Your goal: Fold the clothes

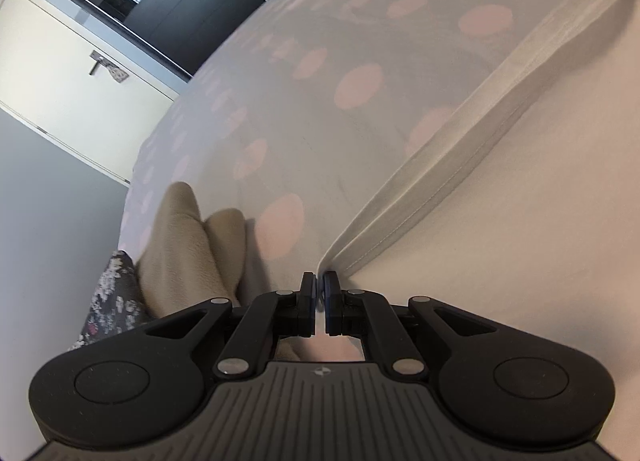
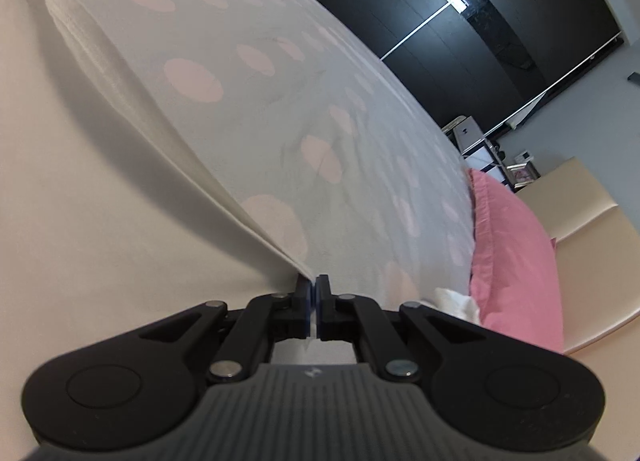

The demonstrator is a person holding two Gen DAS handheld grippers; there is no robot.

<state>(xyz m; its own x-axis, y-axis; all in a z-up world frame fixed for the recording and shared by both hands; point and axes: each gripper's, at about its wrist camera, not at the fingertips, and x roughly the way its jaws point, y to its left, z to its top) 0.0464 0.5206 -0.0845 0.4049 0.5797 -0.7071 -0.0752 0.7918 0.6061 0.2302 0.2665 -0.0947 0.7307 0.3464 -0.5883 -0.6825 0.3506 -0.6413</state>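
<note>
A cream-white garment (image 1: pixel 520 201) is stretched taut between both grippers above the bed. Its stitched hem (image 1: pixel 452 157) runs from my left gripper (image 1: pixel 320 281) up toward the top right. The left gripper is shut on a corner of that hem. In the right wrist view the same garment (image 2: pixel 100 201) fills the left side, its edge (image 2: pixel 132 101) slanting down to my right gripper (image 2: pixel 313 283), which is shut on another corner. Both sets of black fingers pinch the cloth at their tips.
A grey bedsheet with pink dots (image 1: pixel 320 101) (image 2: pixel 300 81) covers the bed beneath. Beige folded cloth (image 1: pixel 180 249) and a patterned grey cushion (image 1: pixel 112 301) lie at the left. A pink pillow (image 2: pixel 516 253) and white cloth (image 2: pixel 456 301) lie right. Dark wardrobe doors (image 2: pixel 480 21) stand behind.
</note>
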